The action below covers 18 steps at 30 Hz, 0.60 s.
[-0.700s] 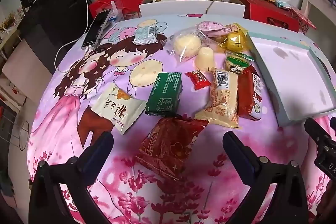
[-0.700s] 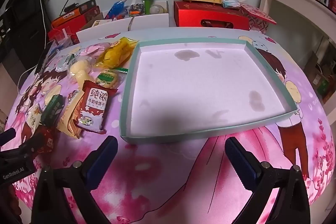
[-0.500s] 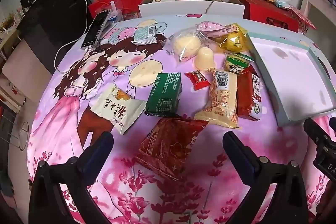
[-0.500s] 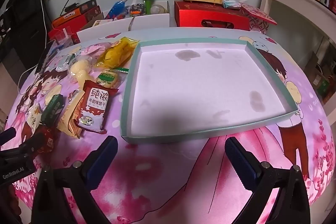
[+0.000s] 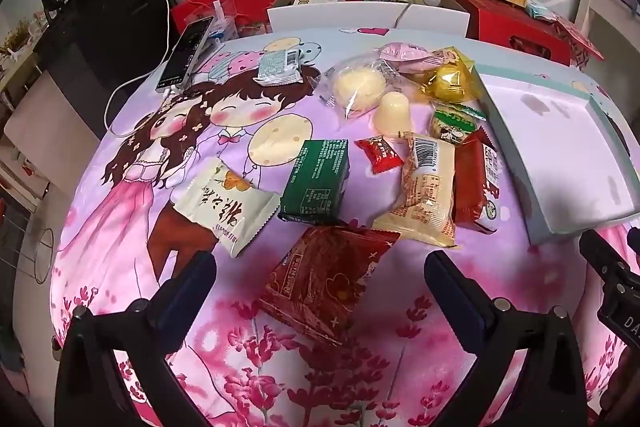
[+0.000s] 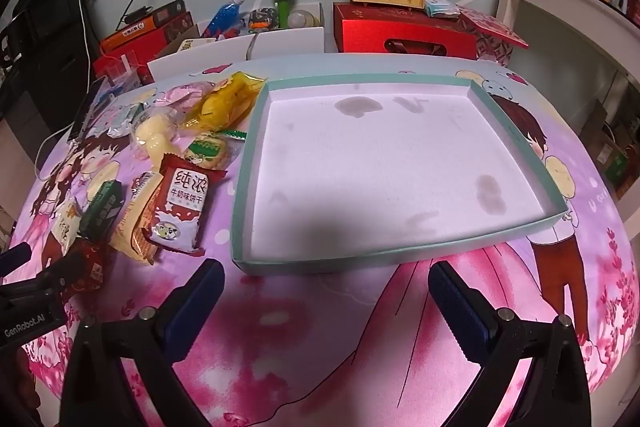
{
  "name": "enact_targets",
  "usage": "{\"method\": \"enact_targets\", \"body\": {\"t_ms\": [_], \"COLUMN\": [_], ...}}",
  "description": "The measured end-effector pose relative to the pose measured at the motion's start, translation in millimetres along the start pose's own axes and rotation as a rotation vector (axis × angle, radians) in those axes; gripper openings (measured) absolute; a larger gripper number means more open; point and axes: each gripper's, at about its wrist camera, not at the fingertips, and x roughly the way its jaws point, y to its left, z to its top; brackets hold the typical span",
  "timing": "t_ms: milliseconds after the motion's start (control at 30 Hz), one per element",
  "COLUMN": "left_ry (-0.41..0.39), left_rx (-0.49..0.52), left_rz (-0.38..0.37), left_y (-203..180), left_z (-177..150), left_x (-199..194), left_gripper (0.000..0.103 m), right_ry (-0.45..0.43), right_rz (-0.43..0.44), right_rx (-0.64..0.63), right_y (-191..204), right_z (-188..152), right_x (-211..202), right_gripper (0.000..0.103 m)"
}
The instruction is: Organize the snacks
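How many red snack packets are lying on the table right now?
3. A large dark red packet nearest the left gripper, a small red candy packet mid-pile, and a red biscuit packet beside the tray. Others may be hidden.

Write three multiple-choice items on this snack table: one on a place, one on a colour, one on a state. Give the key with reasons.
1. Where does the tray lie relative to the snacks?
A. to their right
B. to their left
C. on top of them

2. What colour is the carton beside the cream packet?
A. blue
B. green
C. white

3. How do the left gripper and right gripper stand?
A. both shut on packets
B. one open, one shut
C. both open, holding nothing

Key:
1 A, in the right wrist view the snacks sit off the tray's left wall.
2 B, its faces are dark green.
3 C, each pair of fingers is spread wide above the cloth, touching nothing.
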Motion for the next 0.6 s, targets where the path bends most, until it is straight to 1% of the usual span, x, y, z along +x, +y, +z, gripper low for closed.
{"method": "enact_targets", "body": {"t_ms": [600], "left_ry": [0.004], "left_rx": [-0.006], "left_rz": [0.005], "left_y": [1.1], "left_z": [-0.9], "left_x": [2.4], "left_gripper": [0.103], "right_ry": [0.0], "right_rz": [0.001], "right_rx": [0.002], "right_y": [0.9], "right_z": [-0.4], "right_x": [0.4], "right_gripper": [0.103]}}
